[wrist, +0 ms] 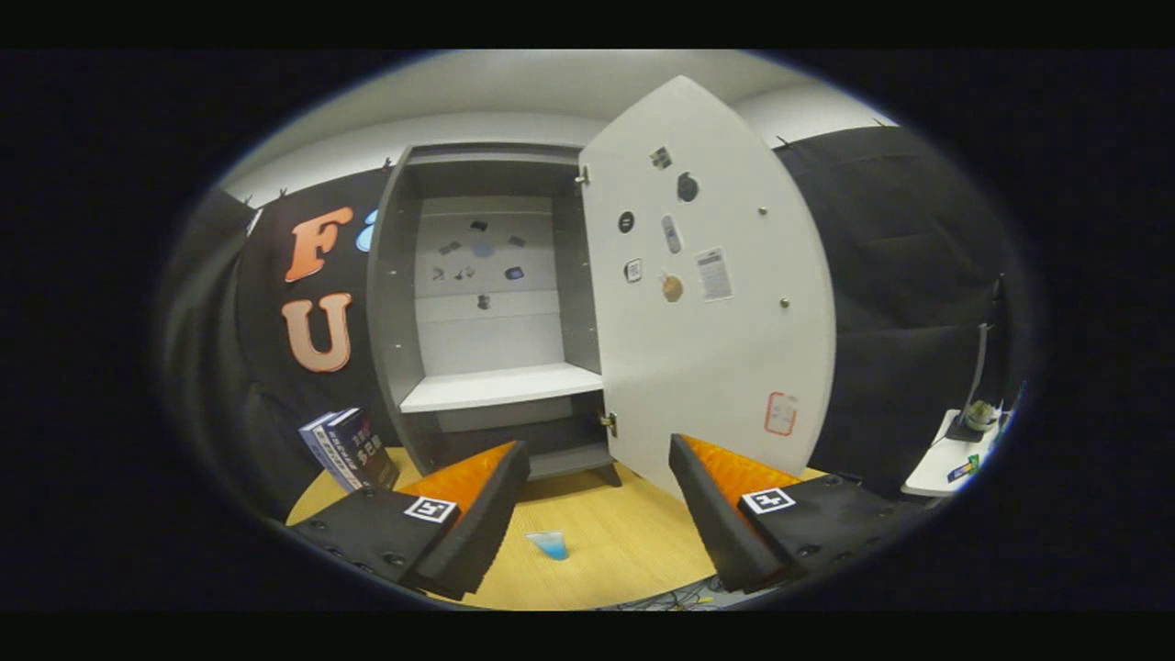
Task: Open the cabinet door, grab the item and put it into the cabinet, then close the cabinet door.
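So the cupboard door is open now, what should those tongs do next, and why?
Probably dip down toward the small blue cup on the table. The cupboard door already stands wide open, the tongs are open and hold nothing, and the cup sits between their tips, not yet grabbed.

claw | wedge fingers, ribbed pads | square tag each (black-white) | round screws
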The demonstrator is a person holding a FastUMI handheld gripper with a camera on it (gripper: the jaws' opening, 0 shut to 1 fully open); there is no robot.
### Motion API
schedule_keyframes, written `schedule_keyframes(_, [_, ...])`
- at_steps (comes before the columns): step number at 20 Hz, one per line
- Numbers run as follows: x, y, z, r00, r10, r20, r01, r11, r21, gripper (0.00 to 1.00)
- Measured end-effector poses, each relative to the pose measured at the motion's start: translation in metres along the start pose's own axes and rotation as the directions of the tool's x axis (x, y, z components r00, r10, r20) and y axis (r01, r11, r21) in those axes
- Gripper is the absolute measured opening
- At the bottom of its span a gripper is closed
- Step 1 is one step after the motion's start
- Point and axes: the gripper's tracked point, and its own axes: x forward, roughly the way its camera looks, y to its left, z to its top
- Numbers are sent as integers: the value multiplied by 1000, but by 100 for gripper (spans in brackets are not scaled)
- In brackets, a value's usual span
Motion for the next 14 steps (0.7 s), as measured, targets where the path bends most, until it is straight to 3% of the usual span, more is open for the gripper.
schedule_keyframes(5, [14, 28, -53, 994, 75, -81, -79, 996, -49, 98])
schedule_keyframes(9, [27, 39, -104, 979, 92, -181, -110, 990, -93, 98])
schedule_keyframes(14, [45, 44, -162, 950, 102, -295, -125, 990, -62, 96])
